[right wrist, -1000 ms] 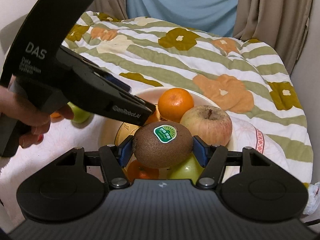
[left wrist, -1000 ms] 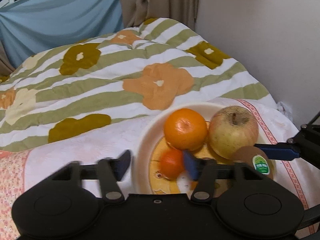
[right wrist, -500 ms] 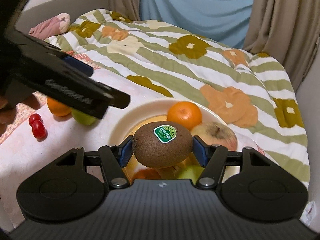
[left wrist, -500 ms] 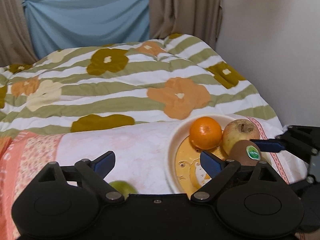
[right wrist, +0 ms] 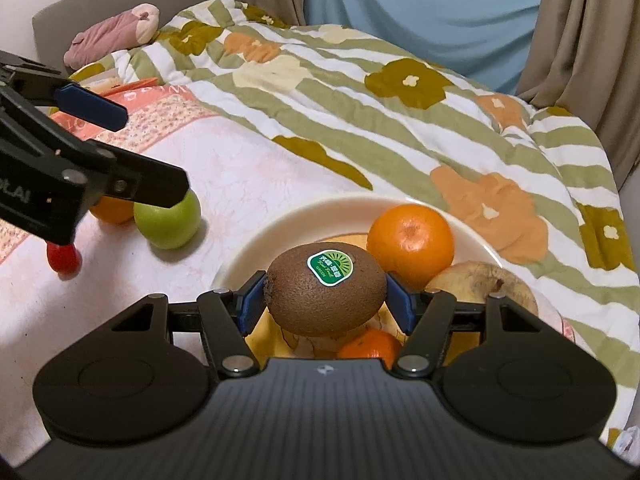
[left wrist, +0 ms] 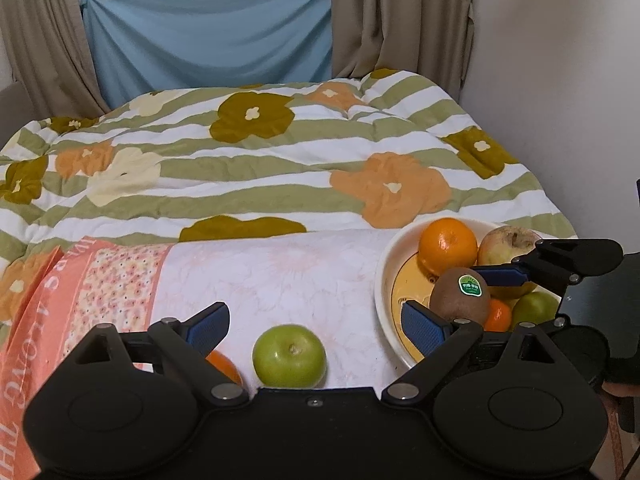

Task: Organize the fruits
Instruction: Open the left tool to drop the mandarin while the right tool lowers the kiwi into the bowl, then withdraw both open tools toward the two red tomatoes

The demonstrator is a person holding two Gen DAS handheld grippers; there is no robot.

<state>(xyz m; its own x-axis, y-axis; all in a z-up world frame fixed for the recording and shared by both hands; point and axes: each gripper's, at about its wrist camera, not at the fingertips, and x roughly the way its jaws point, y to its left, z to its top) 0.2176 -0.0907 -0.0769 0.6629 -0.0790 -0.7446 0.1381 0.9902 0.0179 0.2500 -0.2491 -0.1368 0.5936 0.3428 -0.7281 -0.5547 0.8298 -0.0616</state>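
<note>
Holding the kiwi [right wrist: 326, 290] by its two ends, the right gripper [right wrist: 326, 300] has a blue pad pressed against each side, so the fruit hangs crosswise with its green sticker facing up. That sideways clamp suits the fruit's long shape, and it leaves the underside free to settle among the others. The kiwi hovers over the near half of the cream bowl [right wrist: 256, 236], above a small orange fruit [right wrist: 370, 346] on the yellow floor of the bowl, and I cannot tell whether it touches anything below. A larger orange [right wrist: 410, 242] sits toward the far rim, with a pale apple [right wrist: 482, 284] at the right rim; from the left wrist view a green fruit [left wrist: 534, 306] also lies in the bowl beside the apple. The fruits crowd the right side, probably why the kiwi is aimed at the open patch left of them.

The left gripper [left wrist: 316, 326] stands wide apart and grips nothing. It hangs over the pale pink cloth [left wrist: 280, 272] spread across the near edge of the bed, left of the bowl, and a green apple [left wrist: 289, 356] lies on the cloth in line with the gap between its pads, which looks like the next pick. Another orange [left wrist: 224, 364] lies just left of that apple, partly hidden by the left jaw, and something small and red [right wrist: 64, 258] sits nearer the cloth's left edge. These loose pieces suggest the sorting is roughly half done.
</note>
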